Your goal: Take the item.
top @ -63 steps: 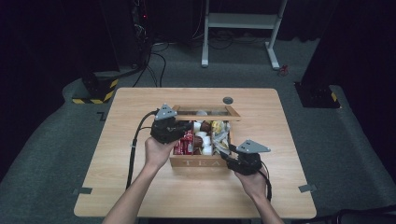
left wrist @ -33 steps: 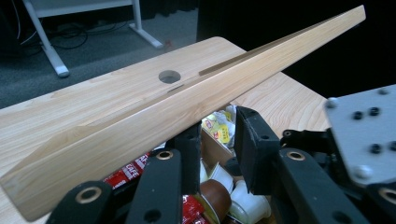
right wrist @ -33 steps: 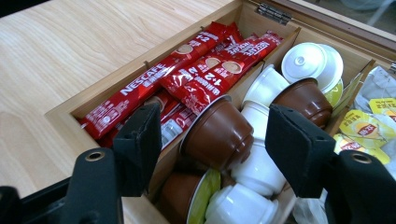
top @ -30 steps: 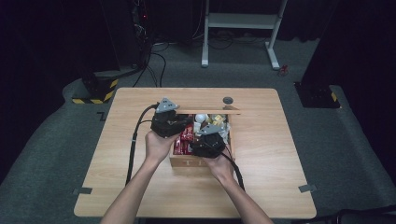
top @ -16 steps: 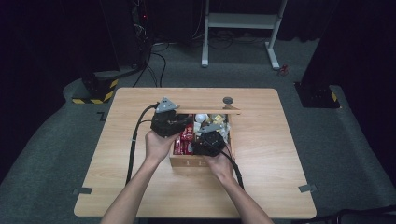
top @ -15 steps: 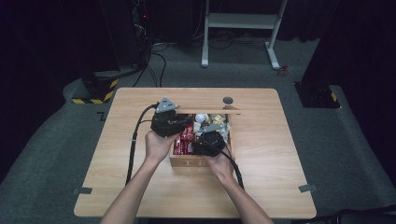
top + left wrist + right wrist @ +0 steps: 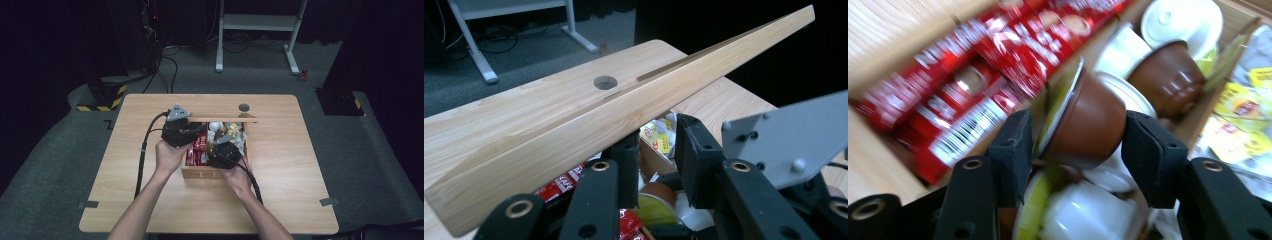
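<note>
Table lit from above (surroundings dark) — right gripper view motion-blurred.

The front wall of the wooden box [image 7: 205, 174] bears dark capital letters, of which "TE" is legible in the high view before a hand covers the rest; the red sachets [image 7: 973, 95] carry white print too blurred to make out; in the left gripper view one red sachet [image 7: 561, 184] shows white lettering that seems to read "CAFE"; the yellow tea-bag packets [image 7: 1243, 115] carry a small red logo, unreadable.
</note>
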Demonstrator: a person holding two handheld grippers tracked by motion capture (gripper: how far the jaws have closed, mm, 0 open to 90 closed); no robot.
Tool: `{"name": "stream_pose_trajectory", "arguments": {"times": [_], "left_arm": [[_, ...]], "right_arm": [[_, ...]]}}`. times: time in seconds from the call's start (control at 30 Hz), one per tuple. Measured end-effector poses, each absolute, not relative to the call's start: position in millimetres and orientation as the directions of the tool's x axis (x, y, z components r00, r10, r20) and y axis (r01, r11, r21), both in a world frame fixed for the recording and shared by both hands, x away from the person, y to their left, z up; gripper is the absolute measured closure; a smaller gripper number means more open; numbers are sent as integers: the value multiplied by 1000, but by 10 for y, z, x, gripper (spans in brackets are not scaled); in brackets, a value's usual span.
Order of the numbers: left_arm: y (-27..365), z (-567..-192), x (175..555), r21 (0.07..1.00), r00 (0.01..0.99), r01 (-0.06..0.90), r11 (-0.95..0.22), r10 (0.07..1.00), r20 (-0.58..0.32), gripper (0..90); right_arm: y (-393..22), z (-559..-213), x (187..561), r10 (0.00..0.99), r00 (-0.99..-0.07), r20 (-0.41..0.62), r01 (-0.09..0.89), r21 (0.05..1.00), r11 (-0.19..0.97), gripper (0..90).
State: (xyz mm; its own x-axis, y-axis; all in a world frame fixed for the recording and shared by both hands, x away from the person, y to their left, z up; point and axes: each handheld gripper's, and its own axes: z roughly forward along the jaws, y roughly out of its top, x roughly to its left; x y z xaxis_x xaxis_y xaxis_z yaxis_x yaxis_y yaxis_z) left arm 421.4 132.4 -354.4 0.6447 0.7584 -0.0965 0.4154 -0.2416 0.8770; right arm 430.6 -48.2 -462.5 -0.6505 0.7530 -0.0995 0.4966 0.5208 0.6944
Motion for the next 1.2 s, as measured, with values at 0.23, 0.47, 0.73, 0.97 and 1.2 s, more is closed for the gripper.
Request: {"name": "stream_pose_trajectory", "arguments": {"times": [0.23,0.47,0.73,0.97,1.2], "left_arm": [[1322,-3545,4213,878,644,413,-243,760,-93,718],[1321,-3546,4212,878,643,413,-243,760,-92,718],[1321,-3546,4211,877,643,414,-243,760,-93,718],[1320,-3539,4218,876,639,420,-238,763,-99,717],[1323,-3535,4217,872,643,423,-246,760,-97,717]], "right_arm": [[-527,-4653,4331,765,-641,-64,506,714,484,501],[-549,-4640,4324,764,-641,-77,489,726,484,534],[-573,-4635,4306,768,-637,-72,484,737,471,546],[-603,-4619,4283,768,-639,-57,487,742,460,552],[-645,-4574,4265,774,-633,-22,486,766,420,553]]}}
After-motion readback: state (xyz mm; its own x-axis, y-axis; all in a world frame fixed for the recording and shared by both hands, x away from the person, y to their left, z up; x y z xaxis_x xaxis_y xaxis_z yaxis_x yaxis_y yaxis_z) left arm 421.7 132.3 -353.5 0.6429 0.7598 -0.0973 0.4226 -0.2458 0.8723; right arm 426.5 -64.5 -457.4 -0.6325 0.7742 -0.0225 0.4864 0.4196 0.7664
